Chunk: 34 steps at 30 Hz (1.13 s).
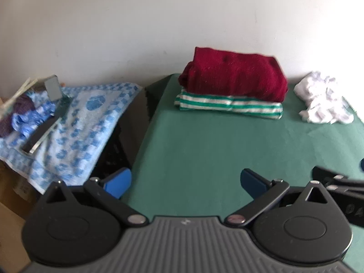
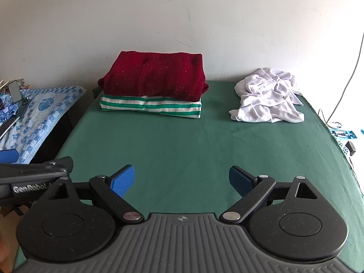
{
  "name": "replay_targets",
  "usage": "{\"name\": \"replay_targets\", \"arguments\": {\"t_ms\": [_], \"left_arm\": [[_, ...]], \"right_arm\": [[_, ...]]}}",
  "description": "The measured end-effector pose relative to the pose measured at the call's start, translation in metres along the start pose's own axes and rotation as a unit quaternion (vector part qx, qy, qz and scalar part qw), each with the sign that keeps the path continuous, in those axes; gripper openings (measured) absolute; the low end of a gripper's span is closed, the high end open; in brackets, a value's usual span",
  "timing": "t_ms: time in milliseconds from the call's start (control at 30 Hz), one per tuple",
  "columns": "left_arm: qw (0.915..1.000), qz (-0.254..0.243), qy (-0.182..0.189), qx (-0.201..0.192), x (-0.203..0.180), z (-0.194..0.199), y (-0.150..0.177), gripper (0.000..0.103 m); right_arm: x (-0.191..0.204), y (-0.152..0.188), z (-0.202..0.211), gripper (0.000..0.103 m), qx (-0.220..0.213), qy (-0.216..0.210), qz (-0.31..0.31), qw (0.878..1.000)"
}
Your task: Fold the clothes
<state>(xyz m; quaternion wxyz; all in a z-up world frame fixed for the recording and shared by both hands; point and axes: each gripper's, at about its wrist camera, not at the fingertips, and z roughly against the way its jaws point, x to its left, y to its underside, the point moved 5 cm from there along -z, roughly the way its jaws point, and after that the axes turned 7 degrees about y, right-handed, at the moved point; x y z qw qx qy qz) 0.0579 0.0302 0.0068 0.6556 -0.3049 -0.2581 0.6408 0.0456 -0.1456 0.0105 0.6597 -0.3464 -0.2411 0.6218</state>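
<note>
Clearly, the main risk from here is a poor first grab on the crumpled white garment: it lies in a tangled heap with no hem or sleeve plainly showing, so a pinch into the middle would likely lift several layers at once and leave it bunched instead of spread. Dragging it across the green counter could also nudge the finished stack, where a folded dark red knitted sweater rests on a folded green-and-white striped top; the stack sits to the left of the heap, apart from it, both near the far wall.

The right claw hangs wide open above the near part of the counter, holding nothing, its blue pads well spread. The white garment is ahead of it and off to the right, well apart, with bare green cloth between. The left claw is equally wide open and empty, near the counter's left edge; from its view the white heap lies far off to the right. Beside the counter, a blue patterned towel covers a lower surface with clutter I cannot identify.
</note>
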Motion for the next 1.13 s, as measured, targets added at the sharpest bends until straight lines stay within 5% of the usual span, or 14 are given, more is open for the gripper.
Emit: {"name": "replay_targets", "arguments": {"t_ms": [200, 1133], "left_arm": [[0.9994, 0.033, 0.012, 0.0, 0.003, 0.006, 0.002, 0.102], [0.9995, -0.019, -0.013, 0.02, -0.007, -0.002, 0.006, 0.102]], "right_arm": [[-0.001, 0.003, -0.002, 0.092, 0.009, -0.003, -0.008, 1.0], [-0.003, 0.005, -0.005, 0.092, 0.017, -0.012, -0.017, 1.0]]}}
